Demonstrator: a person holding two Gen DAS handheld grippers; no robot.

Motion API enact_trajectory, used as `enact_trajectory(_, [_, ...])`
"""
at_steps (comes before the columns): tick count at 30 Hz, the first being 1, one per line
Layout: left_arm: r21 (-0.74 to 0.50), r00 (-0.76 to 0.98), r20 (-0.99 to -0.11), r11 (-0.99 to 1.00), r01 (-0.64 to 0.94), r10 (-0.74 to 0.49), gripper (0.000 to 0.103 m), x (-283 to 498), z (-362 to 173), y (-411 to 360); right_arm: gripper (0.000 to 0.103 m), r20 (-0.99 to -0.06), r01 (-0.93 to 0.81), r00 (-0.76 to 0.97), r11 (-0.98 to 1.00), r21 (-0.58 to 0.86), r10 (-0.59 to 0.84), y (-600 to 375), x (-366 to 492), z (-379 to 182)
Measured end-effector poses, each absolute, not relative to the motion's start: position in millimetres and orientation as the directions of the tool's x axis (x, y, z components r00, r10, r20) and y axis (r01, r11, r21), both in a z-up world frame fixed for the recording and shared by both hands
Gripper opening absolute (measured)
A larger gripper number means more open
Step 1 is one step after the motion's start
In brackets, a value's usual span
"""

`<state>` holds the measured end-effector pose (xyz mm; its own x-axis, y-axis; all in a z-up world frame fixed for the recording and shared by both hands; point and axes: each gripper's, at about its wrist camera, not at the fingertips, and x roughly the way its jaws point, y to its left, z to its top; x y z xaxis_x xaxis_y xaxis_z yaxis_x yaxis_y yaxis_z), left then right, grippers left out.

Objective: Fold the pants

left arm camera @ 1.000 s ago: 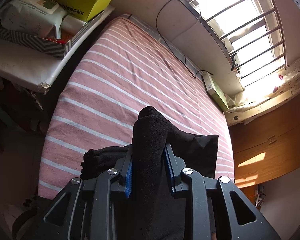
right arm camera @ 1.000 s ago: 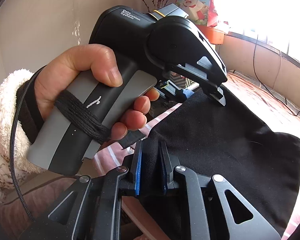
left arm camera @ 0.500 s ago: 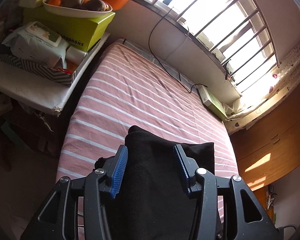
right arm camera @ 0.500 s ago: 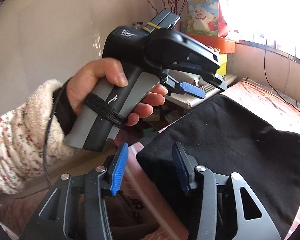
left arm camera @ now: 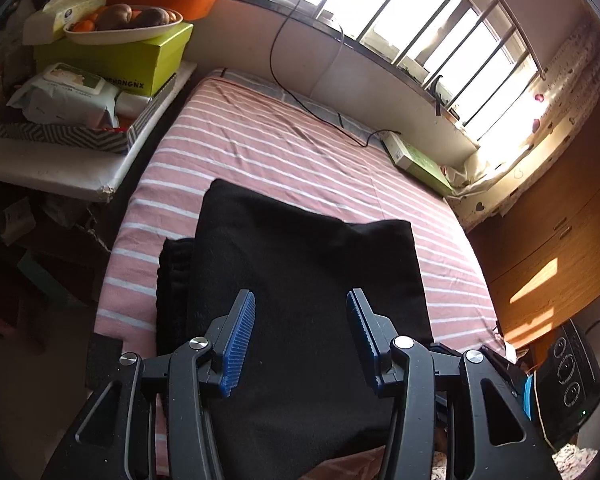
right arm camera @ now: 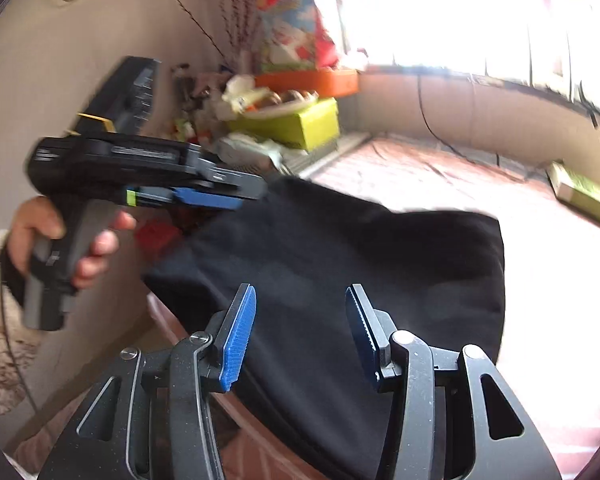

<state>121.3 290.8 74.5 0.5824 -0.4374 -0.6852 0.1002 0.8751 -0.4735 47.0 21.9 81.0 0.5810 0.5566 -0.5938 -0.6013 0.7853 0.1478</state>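
Observation:
The black pants lie folded in a flat rectangle on the pink striped bed, with a thicker dark layer showing along their left edge. My left gripper hangs above their near part, open, with nothing between its blue pads. In the right wrist view the pants spread out ahead, and my right gripper is open over their near edge without touching the cloth. The left gripper also shows there, blurred, level beside the pants' left corner, held by a hand in a fluffy sleeve.
A side table left of the bed carries a green box, a fruit bowl and a wipes pack. A cable and a flat green box lie by the barred window. A wooden dresser stands right.
Both grippers, earlier shut on folds of the black pants, have opened, let go and pulled back. The pants now lie flat on the bed.

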Motion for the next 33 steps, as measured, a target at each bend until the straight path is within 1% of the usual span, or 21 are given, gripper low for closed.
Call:
enact_trajectory(2, [-0.443, 0.567, -0.714, 0.892, 0.087, -0.410, 0.074, 113.9, 64.7, 287.9, 0.048, -0.642, -0.579, 0.572, 0.806, 0.123, 0.510, 18.7, 50.6, 68.6])
enact_trajectory(4, [-0.396, 0.560, -0.740, 0.914, 0.087, -0.373, 0.074, 106.3, 55.9, 285.8, 0.048, -0.672, -0.588, 0.545, 0.800, 0.119, 0.501, 16.9, 54.0, 58.2])
enact_trajectory(6, [-0.383, 0.563, -0.740, 0.919, 0.099, -0.369, 0.074, 98.0, 50.2, 286.3, 0.048, -0.686, -0.603, 0.521, 0.788, 0.125, 0.508, 16.5, 48.7, 48.3])
enact_trajectory(7, [-0.370, 0.570, -0.736, 0.922, 0.111, -0.365, 0.074, 93.4, 50.1, 285.3, 0.048, -0.689, -0.613, 0.522, 0.783, 0.106, 0.502, 14.6, 38.2, 42.7])
enact_trajectory(10, [-0.353, 0.578, -0.738, 0.929, 0.112, -0.349, 0.074, 83.7, 52.4, 286.3, 0.048, -0.672, -0.644, 0.563, 0.765, 0.007, 0.480, 16.7, 25.4, 34.3])
enact_trajectory(13, [-0.321, 0.588, -0.740, 0.940, 0.118, -0.327, 0.074, 77.2, 52.5, 283.6, 0.048, -0.657, -0.641, 0.564, 0.767, 0.032, 0.499, 10.1, 21.0, 27.1])
enact_trajectory(15, [-0.293, 0.583, -0.756, 0.950, 0.106, -0.298, 0.074, 80.3, 47.8, 278.2, 0.048, -0.671, -0.645, 0.551, 0.764, 0.034, 0.495, 11.4, 22.9, 16.9])
enact_trajectory(18, [-0.222, 0.602, -0.763, 0.970, 0.097, -0.235, 0.074, 78.8, 46.7, 267.3, 0.048, -0.674, -0.650, 0.561, 0.760, 0.002, 0.481, 16.7, 17.3, 19.1])
enact_trajectory(20, [-0.192, 0.610, -0.767, 0.978, 0.082, -0.202, 0.074, 78.6, 46.8, 263.6, 0.048, -0.685, -0.654, 0.534, 0.755, 0.035, 0.495, 12.8, 22.8, 25.7])
enact_trajectory(22, [-0.158, 0.620, -0.766, 0.985, 0.072, -0.169, 0.074, 76.7, 46.8, 259.0, 0.048, -0.662, -0.618, 0.548, 0.781, 0.091, 0.511, 1.8, 28.4, 36.8])
enact_trajectory(24, [-0.115, 0.635, -0.761, 0.991, 0.073, -0.135, 0.074, 73.9, 44.7, 253.4, 0.048, -0.630, -0.592, 0.595, 0.802, 0.078, 0.499, -10.2, 29.8, 46.9])
enact_trajectory(26, [-0.088, 0.647, -0.755, 0.994, 0.064, -0.108, 0.074, 71.9, 43.3, 249.9, 0.048, -0.657, -0.565, 0.616, 0.825, 0.018, 0.436, -13.6, 35.2, 43.8])
enact_trajectory(28, [-0.080, 0.655, -0.749, 0.995, 0.053, -0.095, 0.074, 70.3, 42.3, 248.1, 0.048, -0.708, -0.544, 0.593, 0.839, -0.002, 0.383, -14.0, 41.9, 28.5])
enact_trajectory(29, [-0.078, 0.657, -0.749, 0.996, 0.051, -0.092, 0.074, 69.8, 42.1, 247.8, 0.048, -0.708, -0.543, 0.591, 0.840, 0.005, 0.387, -15.2, 41.2, 22.3])
enact_trajectory(30, [-0.073, 0.658, -0.748, 0.996, 0.050, -0.088, 0.074, 69.8, 41.9, 247.5, 0.048, -0.685, -0.540, 0.615, 0.842, -0.006, 0.390, -16.4, 36.7, 21.3])
enact_trajectory(32, [-0.068, 0.659, -0.748, 0.997, 0.047, -0.081, 0.074, 70.9, 41.9, 247.0, 0.048, -0.693, -0.548, 0.613, 0.836, -0.025, 0.381, -16.0, 31.0, 24.9])
enact_trajectory(33, [-0.065, 0.658, -0.749, 0.997, 0.046, -0.079, 0.075, 71.8, 42.0, 246.4, 0.048, -0.693, -0.562, 0.598, 0.827, -0.004, 0.403, -19.0, 28.9, 29.6])
